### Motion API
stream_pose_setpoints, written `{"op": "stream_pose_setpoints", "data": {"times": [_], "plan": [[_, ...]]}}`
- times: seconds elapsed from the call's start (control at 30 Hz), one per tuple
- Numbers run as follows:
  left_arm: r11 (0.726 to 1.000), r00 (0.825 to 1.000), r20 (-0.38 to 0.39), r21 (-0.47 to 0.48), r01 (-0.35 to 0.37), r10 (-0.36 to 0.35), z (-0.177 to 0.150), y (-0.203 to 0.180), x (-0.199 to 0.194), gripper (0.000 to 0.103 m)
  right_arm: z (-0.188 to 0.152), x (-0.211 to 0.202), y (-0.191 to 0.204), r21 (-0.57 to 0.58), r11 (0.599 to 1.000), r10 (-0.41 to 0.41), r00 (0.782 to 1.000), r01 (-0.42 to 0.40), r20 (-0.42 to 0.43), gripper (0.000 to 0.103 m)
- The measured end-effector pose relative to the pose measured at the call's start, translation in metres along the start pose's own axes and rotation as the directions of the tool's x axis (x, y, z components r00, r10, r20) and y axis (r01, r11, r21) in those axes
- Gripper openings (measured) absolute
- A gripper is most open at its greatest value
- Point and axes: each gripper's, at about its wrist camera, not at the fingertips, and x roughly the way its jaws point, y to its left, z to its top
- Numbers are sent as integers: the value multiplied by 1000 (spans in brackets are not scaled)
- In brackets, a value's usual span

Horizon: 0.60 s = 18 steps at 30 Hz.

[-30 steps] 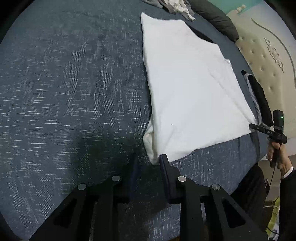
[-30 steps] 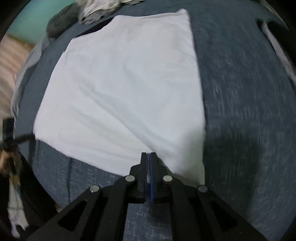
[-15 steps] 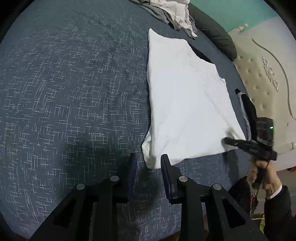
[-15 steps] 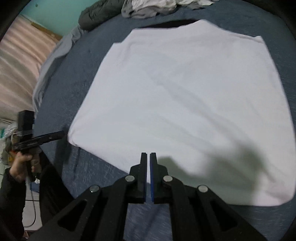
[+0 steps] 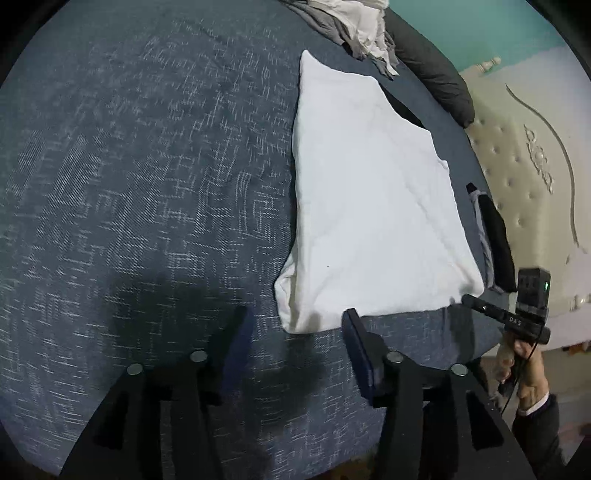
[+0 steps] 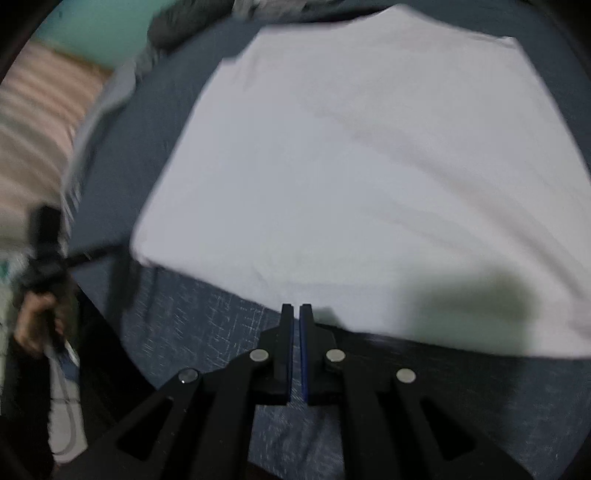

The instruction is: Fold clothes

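A white folded garment (image 5: pixel 373 206) lies flat on the dark blue bed cover (image 5: pixel 147 184). My left gripper (image 5: pixel 295 317) is open and empty, just short of the garment's near left corner. My right gripper (image 6: pixel 296 308) is shut with nothing between its fingers, hovering at the near edge of the white garment (image 6: pixel 351 166); it also shows in the left wrist view (image 5: pixel 506 317) by the garment's near right corner. The right wrist view is blurred.
A heap of grey and white clothes (image 5: pixel 354 26) and a dark pillow (image 5: pixel 432 77) lie at the far end. A dark garment (image 5: pixel 495 240) lies by the cream tufted headboard (image 5: pixel 532 177). The bed's edge runs below my grippers.
My left gripper has opened wider near the garment's corner. My right gripper, still shut, has let the garment lie and swung along its near edge toward the other corner.
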Motion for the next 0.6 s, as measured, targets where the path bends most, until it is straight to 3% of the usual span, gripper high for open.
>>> {"op": "stream_pose_setpoints", "data": {"times": [0.17, 0.23, 0.27, 0.4, 0.6], "plan": [[999, 1000, -8, -53, 7, -8, 1, -1, 12, 63, -10, -44, -58, 143, 990, -7, 995, -8, 104, 9], [998, 1000, -17, -69, 2, -4, 2, -2, 17, 63, -17, -64, -87, 207, 978, 1, 988, -34, 157, 30], [997, 1000, -19, -74, -4, 2, 2, -2, 20, 63, -21, -71, -100, 235, 971, 4, 983, -47, 182, 34], [996, 1000, -16, -86, -22, 21, 3, -4, 28, 63, -34, -88, -135, 314, 946, 1, 968, -83, 252, 36], [997, 999, 12, -55, -51, 52, 6, -12, 34, 60, -51, -87, -156, 367, 920, 10, 946, -136, 324, 36]]}}
